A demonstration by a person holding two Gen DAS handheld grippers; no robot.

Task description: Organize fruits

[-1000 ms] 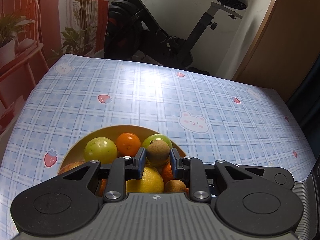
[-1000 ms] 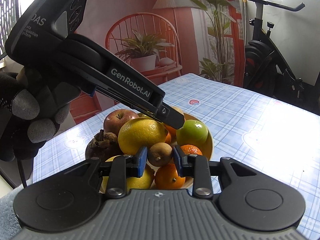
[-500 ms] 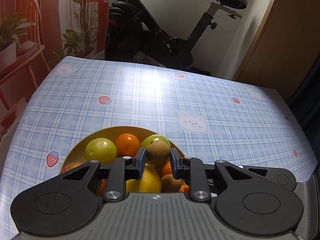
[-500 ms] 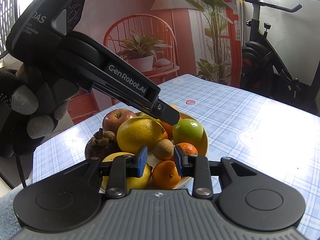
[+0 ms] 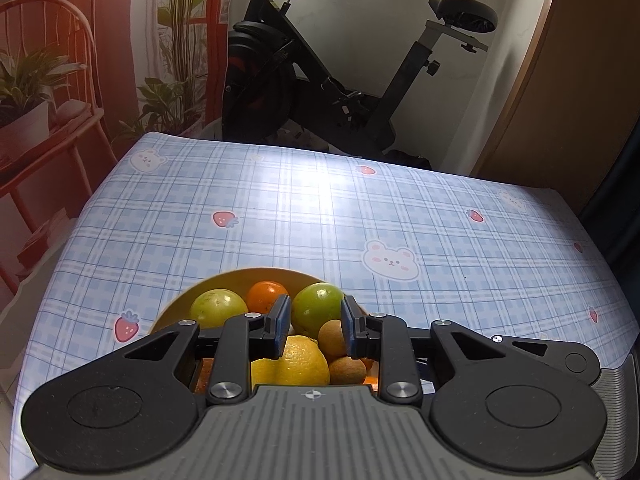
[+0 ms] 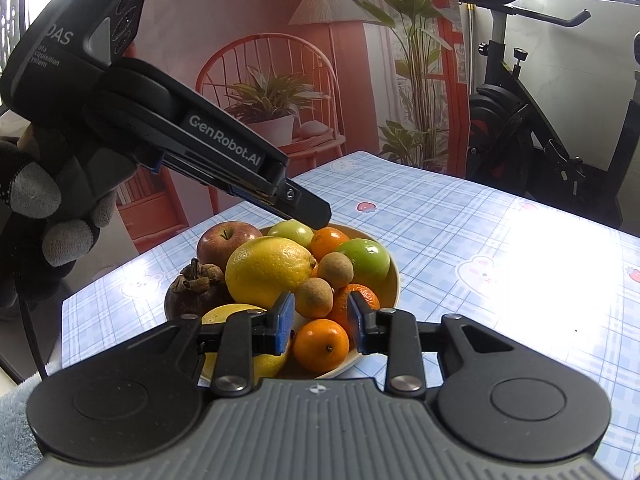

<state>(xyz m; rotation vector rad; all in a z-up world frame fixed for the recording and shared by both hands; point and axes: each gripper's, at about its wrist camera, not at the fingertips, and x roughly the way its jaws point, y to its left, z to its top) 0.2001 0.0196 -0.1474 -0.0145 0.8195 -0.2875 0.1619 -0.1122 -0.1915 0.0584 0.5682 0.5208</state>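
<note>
A yellow bowl (image 6: 394, 280) (image 5: 256, 274) is heaped with fruit. Two small brown round fruits lie on the pile: one (image 6: 336, 269) (image 5: 334, 338) against a green apple (image 6: 366, 262), the other (image 6: 316, 298) (image 5: 346, 368) just below it. My left gripper (image 5: 315, 312) (image 6: 316, 218) hovers above the pile with its jaws opening and nothing between the pads. My right gripper (image 6: 319, 308) sits low at the bowl's near side. Its jaws stand narrow, and the lower brown fruit lies just beyond the pads, untouched.
The bowl also holds a lemon (image 6: 270, 270), a red apple (image 6: 226, 240), a dark mangosteen (image 6: 196, 292) and mandarins (image 6: 320, 344). A gloved hand (image 6: 44, 216) holds the left gripper. The blue checked tablecloth (image 5: 360, 208) stretches beyond the bowl, with an exercise bike (image 5: 320, 80) behind the table.
The left gripper let go of its brown fruit, which dropped onto the pile beside the green apple. The right gripper drew back from its brown fruit, now resting in the bowl.
</note>
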